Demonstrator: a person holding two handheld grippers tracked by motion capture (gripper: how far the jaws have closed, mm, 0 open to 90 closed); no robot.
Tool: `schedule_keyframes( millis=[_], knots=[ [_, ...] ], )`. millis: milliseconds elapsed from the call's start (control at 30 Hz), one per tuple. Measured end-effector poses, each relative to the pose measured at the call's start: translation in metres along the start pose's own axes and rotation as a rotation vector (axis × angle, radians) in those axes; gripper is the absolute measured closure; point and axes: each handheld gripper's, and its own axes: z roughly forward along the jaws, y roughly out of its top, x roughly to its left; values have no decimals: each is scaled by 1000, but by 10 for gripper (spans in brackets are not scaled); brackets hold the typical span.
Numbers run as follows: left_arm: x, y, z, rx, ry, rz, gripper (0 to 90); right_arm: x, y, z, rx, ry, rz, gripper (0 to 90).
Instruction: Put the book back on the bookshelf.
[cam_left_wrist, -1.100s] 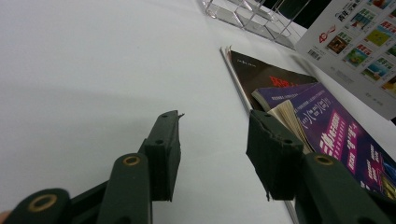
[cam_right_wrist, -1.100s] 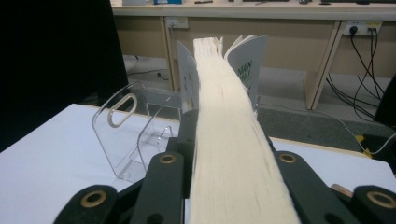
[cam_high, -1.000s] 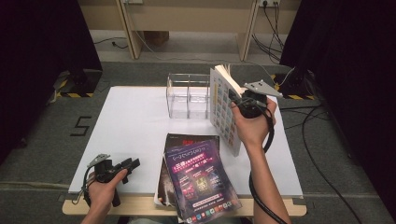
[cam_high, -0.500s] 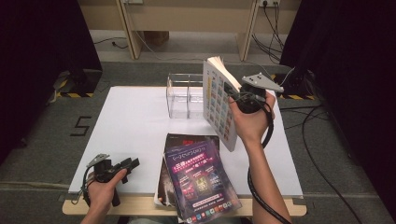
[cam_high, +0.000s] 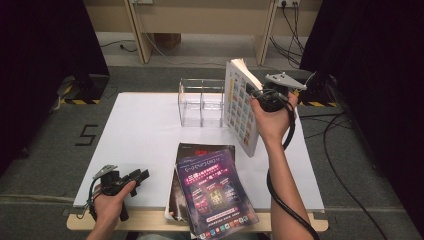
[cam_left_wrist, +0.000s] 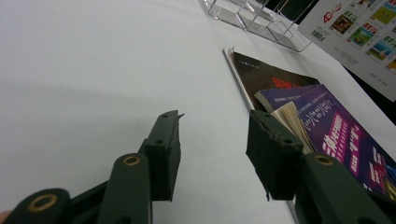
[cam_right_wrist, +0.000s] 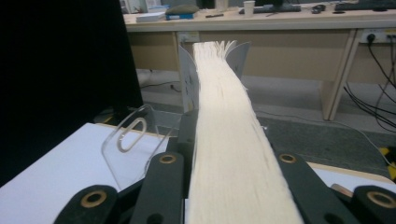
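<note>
Right gripper (cam_high: 260, 95) is carrying the thick white picture-covered book (cam_high: 241, 107) leftward, nearer the clear acrylic rack (cam_high: 201, 101).
Its jaws are clamping the book; left gripper (cam_high: 140, 176) is resting with jaws apart, empty.

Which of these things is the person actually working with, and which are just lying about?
In the job:
- right gripper, clamped on the thick book held upright
- clear acrylic holder beside the book, probably its destination
- stack of magazines, probably next

Lying about:
- left gripper, open, idle at the table edge
- cables on the floor
</note>
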Motion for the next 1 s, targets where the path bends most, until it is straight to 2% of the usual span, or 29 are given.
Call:
schedule_keyframes(
  millis=[133,367,767,1000],
  knots=[
    [0,0,1,1,-1,-2,537,-9,-4,3,-2,-33,22,746],
    [0,0,1,2,-1,-1,537,-11,-6,8,-6,-65,50,746],
    [0,0,1,0,-3,-6,537,1,2,21,2,-96,52,746],
    [1,0,0,0,-4,-3,537,16,7,31,-2,-123,58,745]
  ],
)
